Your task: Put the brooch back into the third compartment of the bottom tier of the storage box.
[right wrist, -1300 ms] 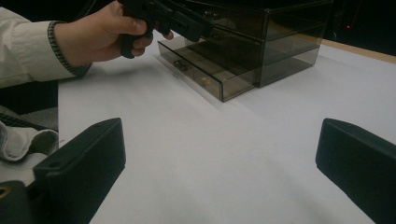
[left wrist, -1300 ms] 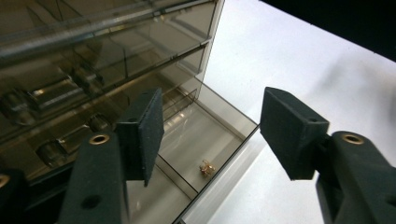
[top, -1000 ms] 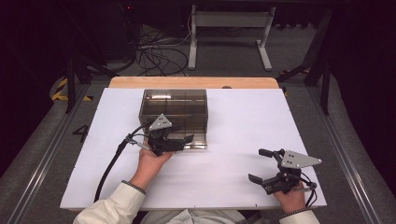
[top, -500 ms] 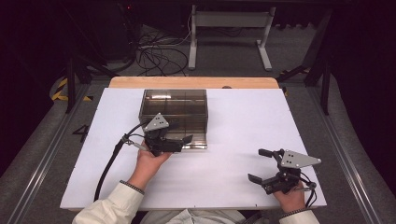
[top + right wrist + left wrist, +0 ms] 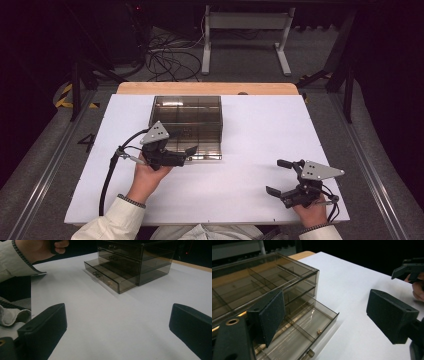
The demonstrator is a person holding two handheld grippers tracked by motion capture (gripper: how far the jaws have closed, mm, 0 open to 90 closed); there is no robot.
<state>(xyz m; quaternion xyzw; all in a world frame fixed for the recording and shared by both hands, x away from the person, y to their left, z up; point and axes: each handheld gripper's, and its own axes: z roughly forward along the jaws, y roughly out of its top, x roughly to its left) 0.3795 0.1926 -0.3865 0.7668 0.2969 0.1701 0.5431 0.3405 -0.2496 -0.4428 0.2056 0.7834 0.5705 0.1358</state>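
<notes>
Drawer (image 5: pixel 310 333) pulled out at the foot of the smoky plastic cabinet (image 5: pixel 186 121), my left tongs (image 5: pixel 186 155) just off its front.

From above I see the cabinet at the far middle of the white desk (image 5: pixel 260 130), its bottom drawer out toward me; a small object (image 5: pixel 319 331) lies in it. My left hand (image 5: pixel 145 175) holds its tongs level, tips toward the right across the drawer front, the grey plate tilted on top. Their jaws have just been opening and stand released, nothing between the pads (image 5: pixel 272 315). My right hand (image 5: pixel 312 212) rests at the desk's near right corner, well apart from the cabinet, its tongs (image 5: pixel 280 177) pointing left, jaws spread wide and empty.
</notes>
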